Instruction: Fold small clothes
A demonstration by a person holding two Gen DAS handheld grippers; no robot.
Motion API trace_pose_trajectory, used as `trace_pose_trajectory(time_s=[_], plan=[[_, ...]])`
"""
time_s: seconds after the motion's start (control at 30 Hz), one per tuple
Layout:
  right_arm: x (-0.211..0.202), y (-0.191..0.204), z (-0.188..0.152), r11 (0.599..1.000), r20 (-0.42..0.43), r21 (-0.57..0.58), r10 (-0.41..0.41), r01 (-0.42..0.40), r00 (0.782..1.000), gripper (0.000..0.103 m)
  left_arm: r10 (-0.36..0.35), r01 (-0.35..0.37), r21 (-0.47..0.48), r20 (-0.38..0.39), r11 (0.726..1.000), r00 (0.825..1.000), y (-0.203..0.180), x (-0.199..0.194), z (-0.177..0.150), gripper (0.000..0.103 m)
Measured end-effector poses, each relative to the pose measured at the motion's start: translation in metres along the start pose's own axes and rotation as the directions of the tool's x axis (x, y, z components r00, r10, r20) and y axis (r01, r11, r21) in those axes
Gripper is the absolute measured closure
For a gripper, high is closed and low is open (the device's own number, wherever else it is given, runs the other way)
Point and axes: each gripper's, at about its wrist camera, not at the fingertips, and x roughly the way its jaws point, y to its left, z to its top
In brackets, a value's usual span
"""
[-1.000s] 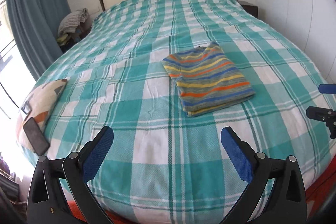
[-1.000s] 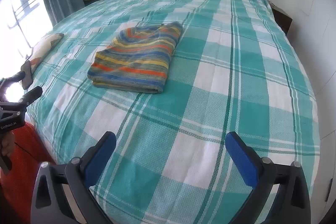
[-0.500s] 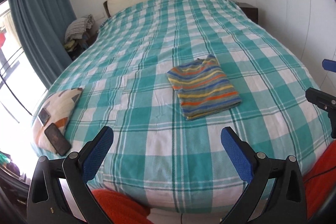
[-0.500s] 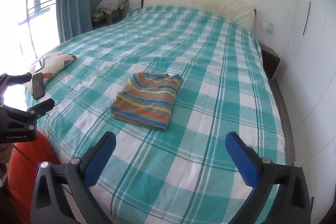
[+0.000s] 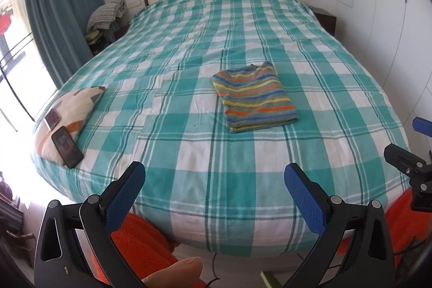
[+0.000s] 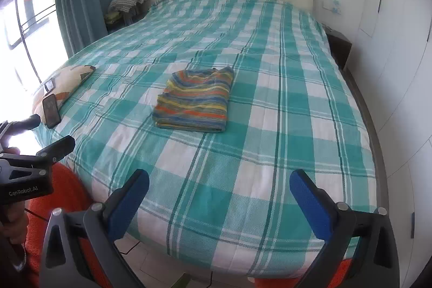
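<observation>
A folded striped knit top (image 5: 253,96) lies mid-frame on the checked woven bedspread (image 5: 205,153). Both the left gripper (image 5: 214,180) and the right gripper (image 6: 219,181) gape wide, empty (blue ribbed pads), low in frame.

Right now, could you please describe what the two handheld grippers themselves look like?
Both the left gripper and right gripper have black frames with triangular cutouts, silver pivot bolts, and two fingers faced with textured blue pads. The right wrist view shows white "GenRobot.AI" lettering on the left gripper's body.
</observation>
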Motion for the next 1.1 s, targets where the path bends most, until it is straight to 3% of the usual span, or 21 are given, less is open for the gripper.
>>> trace_pose_trajectory(time_s=[0.17, 0.37, 0.67, 0.87, 1.1], plan=[[-0.021, 0.001, -0.003, 0.999, -0.001, -0.031, 0.02, -0.02, 1.0, 0.0, -0.031, 0.031, 0.003, -0.008, 1.0, 0.999, 0.002, -0.02, -0.006, 0.0], [-0.04, 0.01, -0.002, 0.997, -0.005, -0.042, 0.063, -0.064, 0.998, 0.0, -0.031, 0.031, 0.013, 0.013, 0.999, 0.999, 0.005, -0.047, -0.009, 0.0], [-0.079, 0.02, -0.023, 0.992, -0.036, -0.073, 0.097, -0.1, 0.995, 0.0, -0.01, 0.01, 0.021, -0.02, 1.0, 1.0, 0.019, -0.067, -0.028, 0.0], [-0.117, 0.025, -0.023, 0.99, 0.028, -0.083, 0.119, -0.117, 0.992, 0.0, -0.02, 0.02, 0.013, -0.026, 1.0, 0.999, 0.018, -0.075, -0.033, 0.0], [-0.103, 0.03, -0.021, 0.991, 0.021, -0.064, 0.117, -0.115, 0.993, 0.0, -0.009, 0.01, 0.026, -0.029, 1.0, 1.0, 0.013, -0.073, -0.034, 0.0]])
